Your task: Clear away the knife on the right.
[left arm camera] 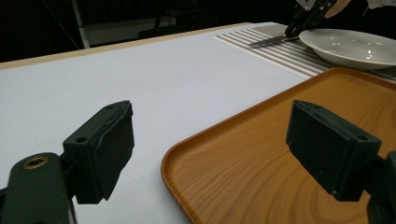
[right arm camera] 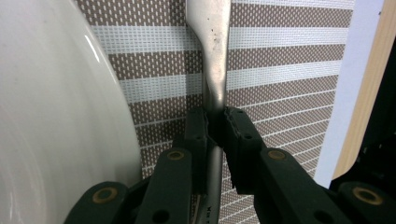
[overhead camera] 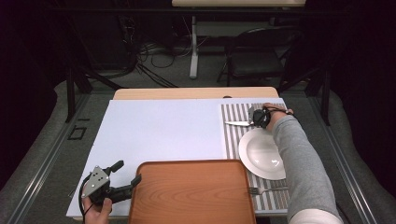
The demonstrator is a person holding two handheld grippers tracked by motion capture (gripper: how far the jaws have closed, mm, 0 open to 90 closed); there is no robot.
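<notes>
A metal knife [overhead camera: 237,123] lies on the striped placemat [overhead camera: 231,140] just beyond the white plate [overhead camera: 261,154], blade pointing left. My right gripper [overhead camera: 255,122] is shut on its handle. In the right gripper view the two black pads [right arm camera: 236,128] pinch the knife [right arm camera: 212,46] with the plate [right arm camera: 46,116] at the left. My left gripper [overhead camera: 128,171] stands open at the near left corner of the wooden tray [overhead camera: 191,191]. Nothing is between its jaws; one jaw hangs over the tray [left arm camera: 261,163] in the left gripper view.
A fork [overhead camera: 266,190] lies on the placemat between the plate and the table's near edge. A white sheet [overhead camera: 159,130] covers the table's left and middle. A dark chair [overhead camera: 257,56] stands on the floor beyond the table.
</notes>
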